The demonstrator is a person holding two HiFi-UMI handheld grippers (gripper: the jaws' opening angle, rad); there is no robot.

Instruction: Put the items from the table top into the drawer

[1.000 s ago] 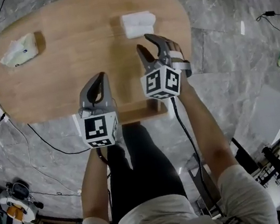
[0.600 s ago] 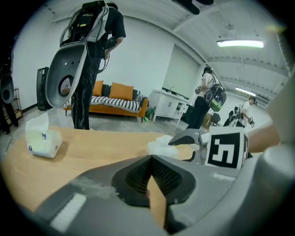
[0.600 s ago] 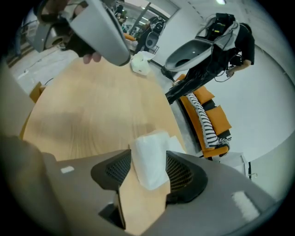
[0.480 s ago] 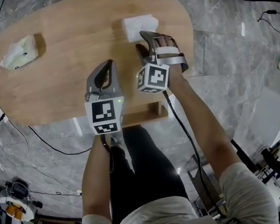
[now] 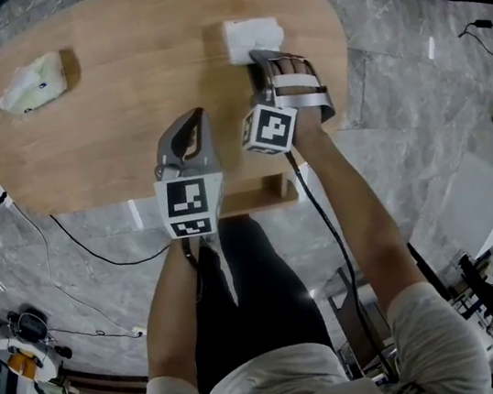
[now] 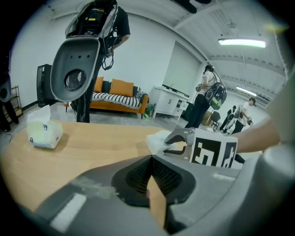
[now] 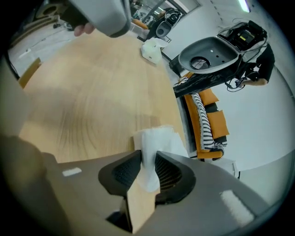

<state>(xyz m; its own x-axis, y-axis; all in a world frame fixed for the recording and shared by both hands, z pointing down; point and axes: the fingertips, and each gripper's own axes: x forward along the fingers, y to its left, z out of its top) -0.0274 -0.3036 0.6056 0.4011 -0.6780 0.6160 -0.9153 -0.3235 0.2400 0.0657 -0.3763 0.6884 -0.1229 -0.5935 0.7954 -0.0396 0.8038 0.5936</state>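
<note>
A white, soft, crumpled tissue pack (image 5: 252,37) is seen on the far right part of the wooden table (image 5: 120,100). The jaws of the right gripper (image 5: 260,61) are being closed on it, and its near edge is pinched between the pads. In the head view that edge is covered by the gripper. The left gripper (image 5: 189,136) is closed, with nothing in it.
</note>
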